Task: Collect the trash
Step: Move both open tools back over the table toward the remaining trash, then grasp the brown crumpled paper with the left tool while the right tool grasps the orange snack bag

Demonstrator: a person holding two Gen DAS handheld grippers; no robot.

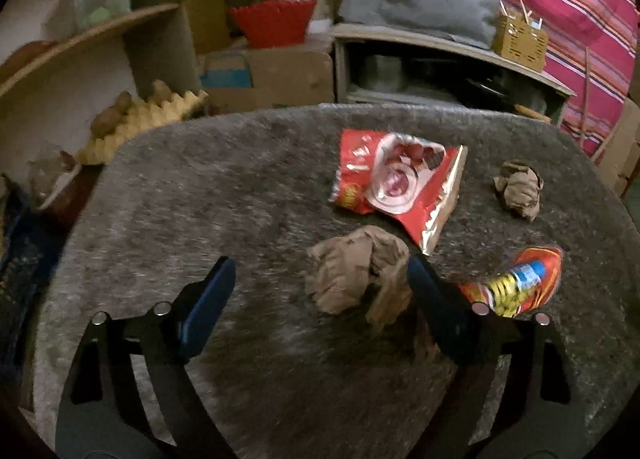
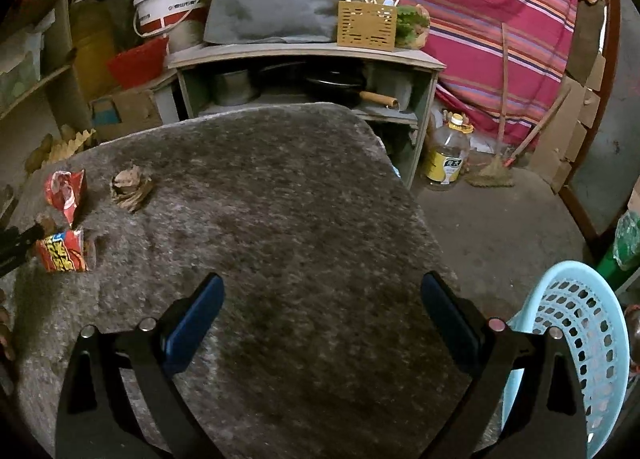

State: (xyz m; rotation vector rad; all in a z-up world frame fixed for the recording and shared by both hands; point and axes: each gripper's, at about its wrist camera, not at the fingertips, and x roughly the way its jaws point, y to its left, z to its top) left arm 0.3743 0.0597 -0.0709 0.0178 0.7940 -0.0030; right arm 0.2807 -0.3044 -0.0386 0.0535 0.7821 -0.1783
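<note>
Currently left gripper point(image 1: 320, 279) jaws apart, straddling a crumpled brown paper wad point(image 1: 356, 275) on the grey-carpeted desk point(image 1: 200, 179); pads not pressing it. Red snack bag point(image 1: 396, 183) just beyond, orange wrapper point(image 1: 520, 283) right of it, second paper wad point(image 1: 518, 189) farther right. Right gripper point(image 2: 322, 309) jaws apart, nothing between, over bare desk. Blue basket point(image 2: 576, 323) off the desk's right edge.

Red snack wrapper point(image 1: 394, 183); brown paper wad point(image 1: 356, 273); light-blue perforated basket point(image 2: 580, 323)
</note>
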